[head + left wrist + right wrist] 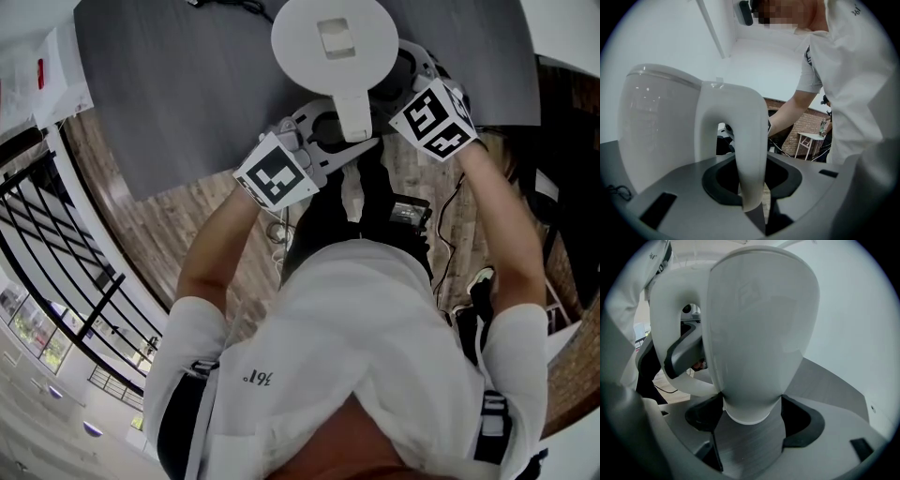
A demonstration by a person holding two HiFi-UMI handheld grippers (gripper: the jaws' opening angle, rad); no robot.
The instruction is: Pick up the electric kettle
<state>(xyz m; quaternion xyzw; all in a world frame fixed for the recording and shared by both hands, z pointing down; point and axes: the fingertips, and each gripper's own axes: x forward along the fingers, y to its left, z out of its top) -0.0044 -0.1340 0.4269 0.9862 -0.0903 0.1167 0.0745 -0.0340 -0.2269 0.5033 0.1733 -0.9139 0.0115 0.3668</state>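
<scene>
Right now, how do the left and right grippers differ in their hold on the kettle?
The left gripper holds the thin handle; the right gripper holds the round body. The left's jaws stand close together; the right's stand wide apart. Both grip the same white kettle.

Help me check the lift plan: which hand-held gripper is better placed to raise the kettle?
Left. The left hand-held gripper is clamped on the handle, the part shaped for lifting. The right hand-held gripper grips wide across the smooth, rounded lower body of the kettle, which seems likelier to slip.
</scene>
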